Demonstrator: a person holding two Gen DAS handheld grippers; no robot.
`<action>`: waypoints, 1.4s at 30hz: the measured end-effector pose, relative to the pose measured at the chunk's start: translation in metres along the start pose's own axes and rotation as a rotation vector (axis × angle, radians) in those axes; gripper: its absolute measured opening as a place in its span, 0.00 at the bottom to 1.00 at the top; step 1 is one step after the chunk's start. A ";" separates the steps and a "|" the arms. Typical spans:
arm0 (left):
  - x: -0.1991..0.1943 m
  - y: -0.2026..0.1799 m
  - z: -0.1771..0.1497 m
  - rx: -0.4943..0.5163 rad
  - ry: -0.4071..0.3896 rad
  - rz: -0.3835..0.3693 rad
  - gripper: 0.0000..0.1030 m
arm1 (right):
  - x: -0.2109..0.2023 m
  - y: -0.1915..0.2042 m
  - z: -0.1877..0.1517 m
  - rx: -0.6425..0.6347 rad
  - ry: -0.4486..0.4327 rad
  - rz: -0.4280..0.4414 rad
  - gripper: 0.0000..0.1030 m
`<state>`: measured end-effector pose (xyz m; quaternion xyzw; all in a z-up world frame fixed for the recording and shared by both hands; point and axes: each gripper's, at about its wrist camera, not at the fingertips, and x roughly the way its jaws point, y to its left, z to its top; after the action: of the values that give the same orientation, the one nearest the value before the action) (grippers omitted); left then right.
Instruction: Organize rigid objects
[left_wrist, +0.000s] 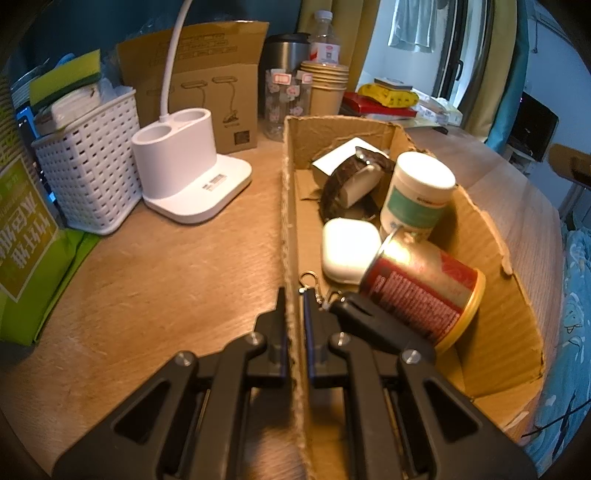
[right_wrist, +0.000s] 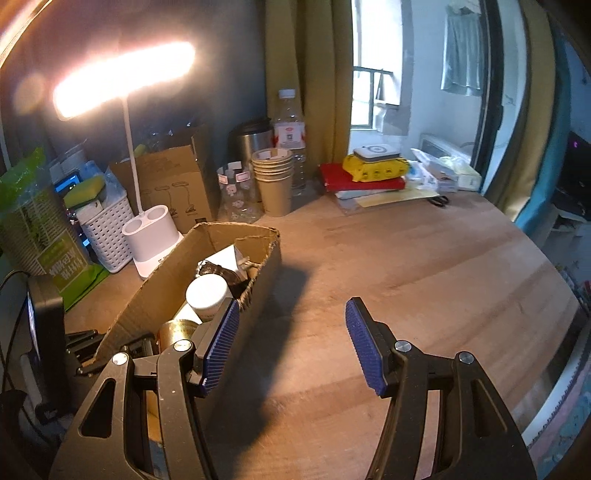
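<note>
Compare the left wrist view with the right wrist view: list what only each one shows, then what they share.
Only the left wrist view: the left gripper shut on the cardboard box's wall, a white case, a red can on its side, and a key ring.
Only the right wrist view: the lit lamp head and the open, empty right gripper over bare table.
Both: box, white jar, white basket, paper cups.
</note>
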<state>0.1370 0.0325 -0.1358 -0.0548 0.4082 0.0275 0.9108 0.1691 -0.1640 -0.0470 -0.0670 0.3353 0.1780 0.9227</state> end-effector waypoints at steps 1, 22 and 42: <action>0.000 0.000 0.000 0.001 -0.001 -0.001 0.07 | -0.005 -0.002 -0.003 0.006 -0.006 -0.007 0.61; -0.057 -0.007 0.002 0.042 -0.114 0.003 0.19 | -0.080 -0.016 -0.035 0.077 -0.088 -0.087 0.61; -0.208 -0.051 0.004 0.117 -0.412 -0.093 0.92 | -0.171 -0.008 -0.048 0.096 -0.248 -0.137 0.72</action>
<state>0.0070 -0.0184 0.0260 -0.0137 0.2113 -0.0280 0.9769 0.0222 -0.2315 0.0265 -0.0232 0.2213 0.1051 0.9692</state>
